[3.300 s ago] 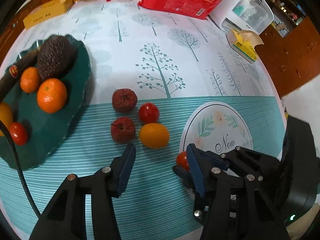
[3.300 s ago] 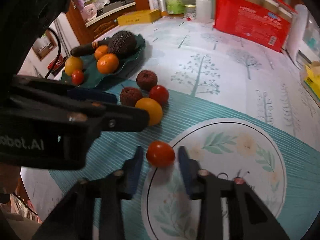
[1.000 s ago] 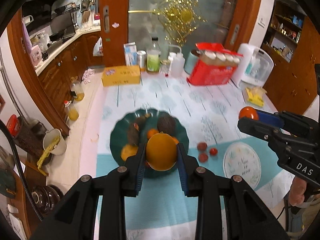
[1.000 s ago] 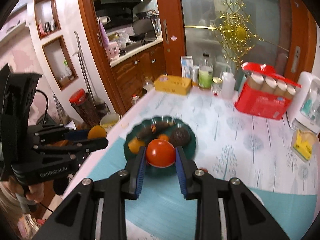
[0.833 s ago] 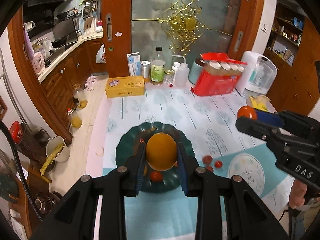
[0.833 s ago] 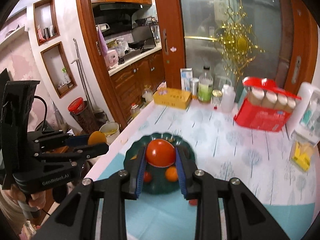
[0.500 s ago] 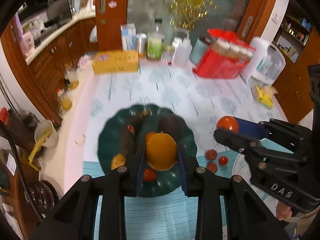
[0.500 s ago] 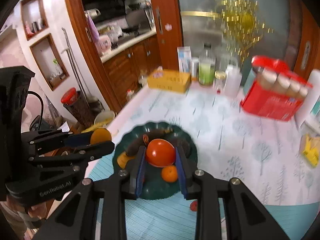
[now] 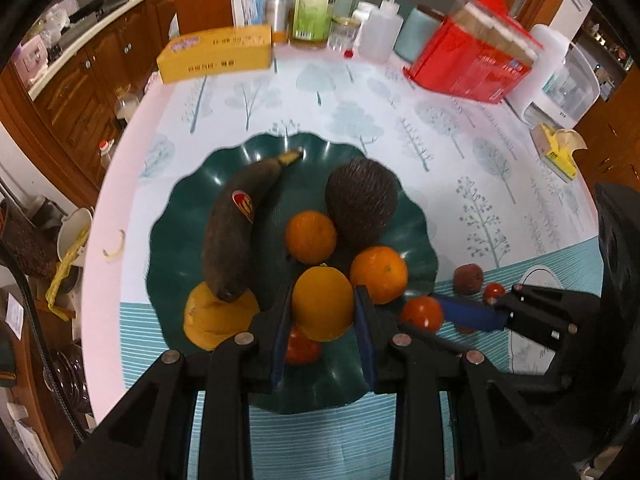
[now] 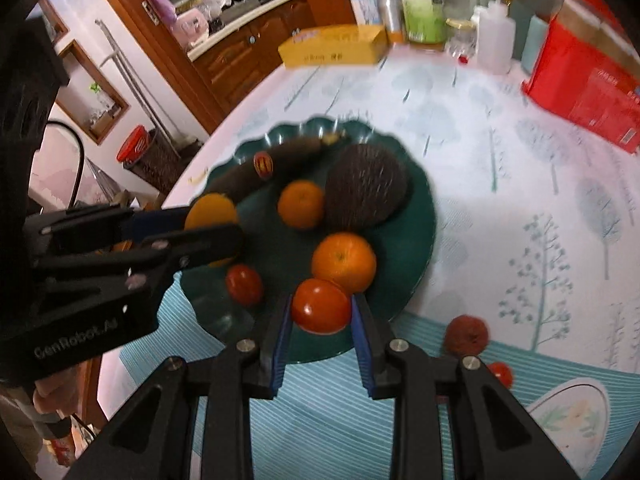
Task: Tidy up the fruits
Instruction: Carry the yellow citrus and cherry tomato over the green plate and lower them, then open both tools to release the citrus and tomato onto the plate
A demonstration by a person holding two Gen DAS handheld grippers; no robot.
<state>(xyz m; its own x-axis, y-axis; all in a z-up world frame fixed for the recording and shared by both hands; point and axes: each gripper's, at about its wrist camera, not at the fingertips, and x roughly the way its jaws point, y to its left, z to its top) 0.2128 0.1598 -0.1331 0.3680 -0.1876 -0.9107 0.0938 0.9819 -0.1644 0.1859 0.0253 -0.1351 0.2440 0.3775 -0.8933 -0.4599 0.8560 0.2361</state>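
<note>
My left gripper (image 9: 322, 312) is shut on a yellow-orange fruit (image 9: 322, 307) and holds it over the near side of the dark green plate (image 9: 416, 216). My right gripper (image 10: 320, 320) is shut on a red tomato (image 10: 320, 305) above the plate's (image 10: 420, 248) near rim. The plate holds a dark banana (image 9: 236, 236), a dark scaly fruit (image 9: 360, 208), two oranges (image 9: 378, 274), a yellow fruit (image 9: 218, 322) and a small tomato (image 10: 244, 284). A wrinkled dark red fruit (image 10: 466, 336) and a small tomato (image 10: 500, 374) lie on the cloth to the right.
A yellow box (image 9: 216, 54), bottles (image 9: 314, 12), a red package (image 9: 468, 60), a white appliance (image 9: 560, 76) and a yellow tissue pack (image 9: 558, 152) line the far and right table edges. A round white print (image 10: 568, 412) marks the cloth at near right.
Both grippers have come down from high above the table to just over the plate, each still holding its fruit. The plate now fills the views.
</note>
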